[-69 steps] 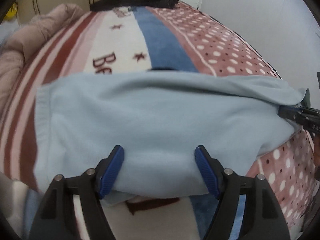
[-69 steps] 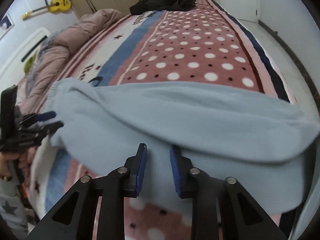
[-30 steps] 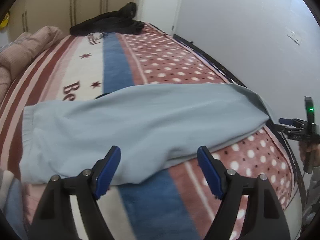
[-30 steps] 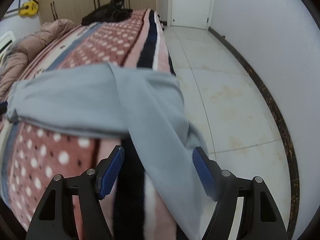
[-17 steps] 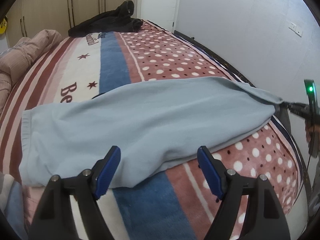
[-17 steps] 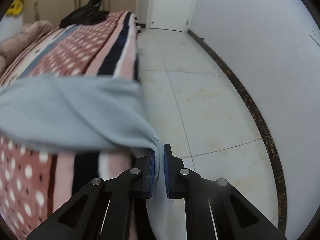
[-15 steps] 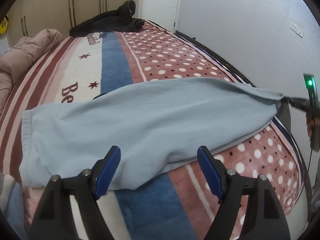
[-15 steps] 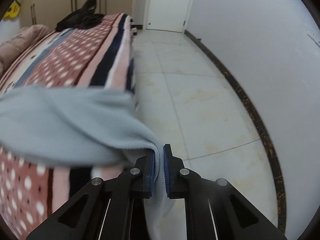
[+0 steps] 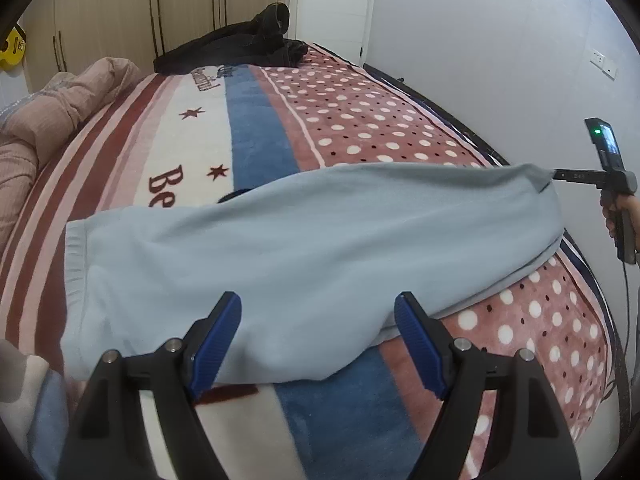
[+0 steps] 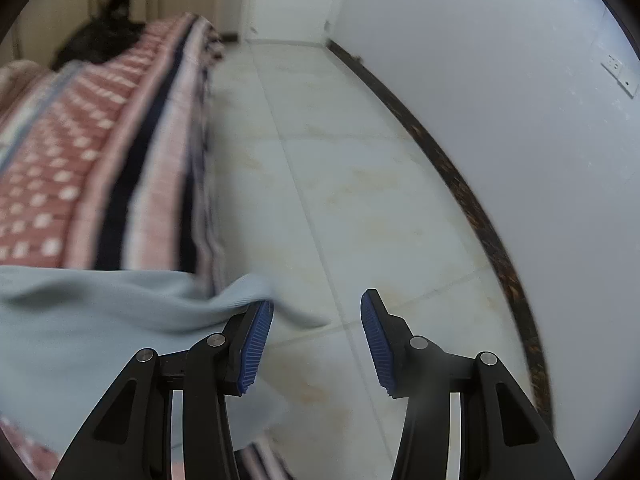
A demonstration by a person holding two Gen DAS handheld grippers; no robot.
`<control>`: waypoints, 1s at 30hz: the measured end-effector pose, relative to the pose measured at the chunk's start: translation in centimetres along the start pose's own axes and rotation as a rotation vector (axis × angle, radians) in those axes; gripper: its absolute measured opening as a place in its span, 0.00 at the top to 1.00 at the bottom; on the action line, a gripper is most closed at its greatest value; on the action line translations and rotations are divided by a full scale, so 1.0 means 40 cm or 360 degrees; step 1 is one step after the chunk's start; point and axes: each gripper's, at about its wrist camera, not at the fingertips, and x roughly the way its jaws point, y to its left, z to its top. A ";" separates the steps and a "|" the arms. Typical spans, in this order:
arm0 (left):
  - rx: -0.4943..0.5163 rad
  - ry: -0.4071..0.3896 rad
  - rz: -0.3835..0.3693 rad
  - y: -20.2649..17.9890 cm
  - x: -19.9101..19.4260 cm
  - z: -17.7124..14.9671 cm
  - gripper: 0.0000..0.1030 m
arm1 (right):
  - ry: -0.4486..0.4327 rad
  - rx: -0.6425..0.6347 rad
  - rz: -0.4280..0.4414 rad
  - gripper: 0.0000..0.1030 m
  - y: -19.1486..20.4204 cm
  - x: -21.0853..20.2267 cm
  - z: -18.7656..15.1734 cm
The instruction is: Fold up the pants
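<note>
The light-blue pants [image 9: 312, 248] lie stretched across the patterned blanket [image 9: 344, 120], just ahead of the left gripper [image 9: 318, 340], whose jaws stand wide over the near hem with no cloth pinched. The right gripper [image 10: 316, 344] is opening; the cuff end brushes the outside of its left pad [image 10: 256, 344], nothing between the pads. Judged best: let the cuff drop flat on the bed edge before regripping, so the leg stays smooth.

Both grippers, left gripper [image 9: 318, 340] and right gripper [image 10: 317, 346], are black, with ribbed blue pads [image 9: 216, 344] and silver screws [image 10: 418, 343]; green light at two o'clock.
</note>
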 end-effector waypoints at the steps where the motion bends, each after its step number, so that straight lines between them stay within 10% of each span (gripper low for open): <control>1: -0.0005 -0.0001 -0.0004 0.001 -0.001 0.001 0.26 | -0.0037 -0.0038 0.0101 0.60 0.022 -0.029 -0.010; 8: -0.0014 -0.0017 -0.0034 -0.012 -0.010 0.003 0.26 | -0.0072 -0.0296 0.0460 0.60 0.195 -0.140 -0.102; 14: -0.0019 -0.0018 -0.0020 0.004 -0.019 -0.009 0.26 | 0.0028 -0.0395 0.0496 0.51 0.292 -0.081 -0.141; 23: -0.0059 -0.0027 0.0022 0.064 -0.043 -0.044 0.23 | 0.0028 0.0155 0.0674 0.42 0.113 -0.058 -0.160; 30: -0.0034 -0.0036 -0.0039 0.029 -0.047 -0.043 0.23 | 0.0047 0.0455 0.1024 0.62 0.019 -0.053 -0.226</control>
